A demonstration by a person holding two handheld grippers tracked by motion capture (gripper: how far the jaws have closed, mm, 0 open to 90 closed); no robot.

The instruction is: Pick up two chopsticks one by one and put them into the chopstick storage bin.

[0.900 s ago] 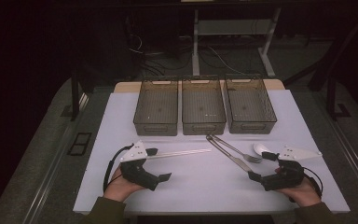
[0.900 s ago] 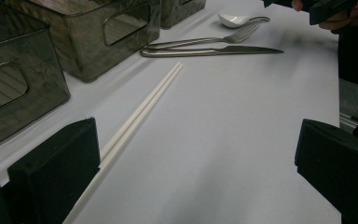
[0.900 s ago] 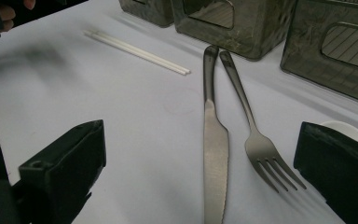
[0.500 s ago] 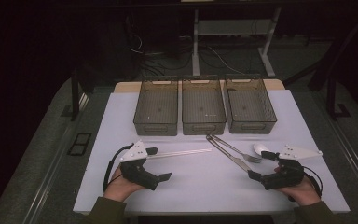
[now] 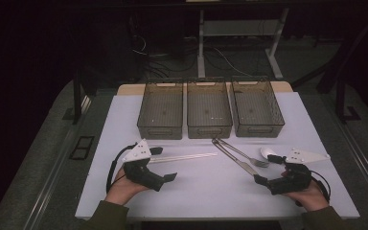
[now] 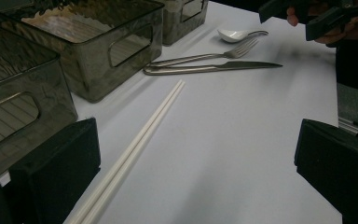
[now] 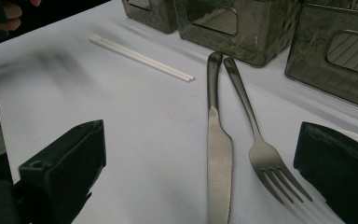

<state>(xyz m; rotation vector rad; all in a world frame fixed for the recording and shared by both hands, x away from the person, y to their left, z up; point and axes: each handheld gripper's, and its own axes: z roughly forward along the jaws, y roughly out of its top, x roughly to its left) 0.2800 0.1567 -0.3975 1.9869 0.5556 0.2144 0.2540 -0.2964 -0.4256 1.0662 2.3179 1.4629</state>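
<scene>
Watching from beside the table, I'd say the left gripper (image 5: 162, 164), jaws spread wide and empty, should settle squarely over the white chopsticks (image 6: 140, 137) lying just before it near the bins (image 5: 161, 111), pinching both sticks together mid-length so neither rolls away.

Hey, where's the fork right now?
In the high view the fork lies on the white table, right of centre, between the knife and the white spoon, in front of the middle bin.
</scene>
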